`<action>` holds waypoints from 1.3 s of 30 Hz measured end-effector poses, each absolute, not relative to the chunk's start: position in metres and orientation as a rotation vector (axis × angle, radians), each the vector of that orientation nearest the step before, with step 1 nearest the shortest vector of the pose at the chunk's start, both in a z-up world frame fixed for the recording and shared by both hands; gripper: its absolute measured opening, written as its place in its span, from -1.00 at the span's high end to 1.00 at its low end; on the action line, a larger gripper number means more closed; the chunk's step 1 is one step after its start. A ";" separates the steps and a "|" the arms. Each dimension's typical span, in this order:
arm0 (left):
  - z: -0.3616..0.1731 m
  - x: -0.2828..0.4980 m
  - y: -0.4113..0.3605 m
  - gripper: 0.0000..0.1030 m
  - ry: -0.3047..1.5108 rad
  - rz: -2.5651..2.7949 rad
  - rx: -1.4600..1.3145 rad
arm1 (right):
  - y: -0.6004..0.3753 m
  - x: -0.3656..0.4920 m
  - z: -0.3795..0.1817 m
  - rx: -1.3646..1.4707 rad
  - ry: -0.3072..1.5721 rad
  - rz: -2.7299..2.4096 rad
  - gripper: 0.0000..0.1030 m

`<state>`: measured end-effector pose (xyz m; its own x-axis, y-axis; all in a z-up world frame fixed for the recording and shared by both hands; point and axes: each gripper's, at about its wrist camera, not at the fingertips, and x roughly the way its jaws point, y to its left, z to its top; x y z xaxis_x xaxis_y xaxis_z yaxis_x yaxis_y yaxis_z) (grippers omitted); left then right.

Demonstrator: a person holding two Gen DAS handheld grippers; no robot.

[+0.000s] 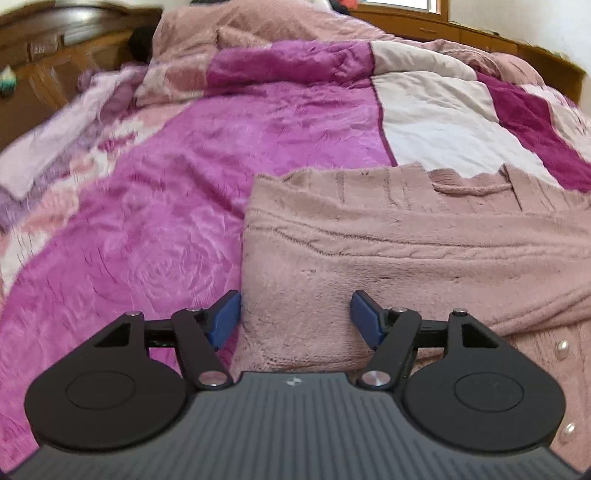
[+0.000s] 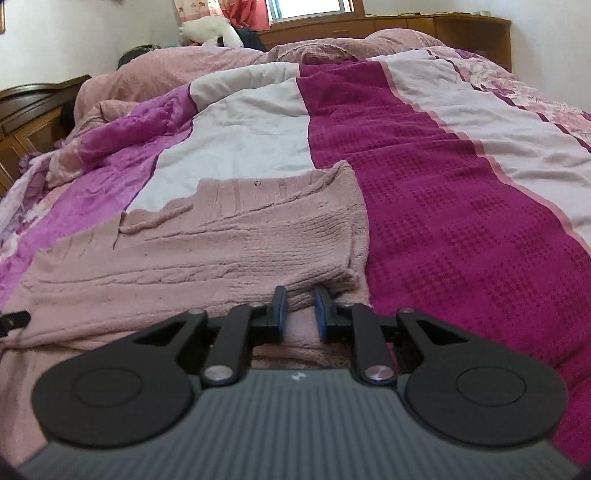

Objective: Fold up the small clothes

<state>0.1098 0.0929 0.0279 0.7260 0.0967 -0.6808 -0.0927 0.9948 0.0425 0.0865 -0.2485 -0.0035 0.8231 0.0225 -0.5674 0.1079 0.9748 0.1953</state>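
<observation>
Nearest, hovering low over the left edge of a dusty-pink knit cardigan (image 1: 388,251): left gripper (image 1: 295,317), blue pads (image 1: 225,317) spread wide apart, gripping nothing, fuzzy fabric showing in the gap between them. Likewise sitting low at the cardigan's right edge (image 2: 207,251): right gripper (image 2: 301,314), blue fingertips (image 2: 281,314) standing only a narrow gap apart, a fold of pink knit rising between them; impossible telling whether actually pinching the cloth or merely flanking it. Lying flat on the bed, folded into a rough rectangle, sleeve laid across the body, cable ribbing running crosswise, neckline with a thin cord pointing away from both cameras. Showing at the lower right of the left wrist view: pearl-like buttons (image 1: 562,349) along the garment front. Spreading beneath and beyond: plush magenta blanket with embossed roses (image 1: 177,192), then a patchwork bedspread of white and deep-magenta waffle panels (image 2: 443,192). Bunching farther back: pale pink quilt (image 2: 177,70). Standing at the far end: wooden headboard cabinet (image 2: 469,33), a white stuffed toy (image 2: 208,31) resting beside it, window (image 2: 314,7) glowing behind.
</observation>
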 end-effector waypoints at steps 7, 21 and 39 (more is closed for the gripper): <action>0.038 0.105 0.094 -0.41 0.745 0.111 0.007 | -0.251 0.077 0.013 0.255 0.597 -0.021 0.18; 0.097 0.048 0.101 -0.41 0.751 -0.008 0.006 | -0.241 0.023 0.064 0.183 0.565 0.122 0.17; 0.121 -0.071 0.069 -0.41 0.771 -0.218 0.190 | -0.217 -0.062 0.087 -0.053 0.651 0.335 -0.02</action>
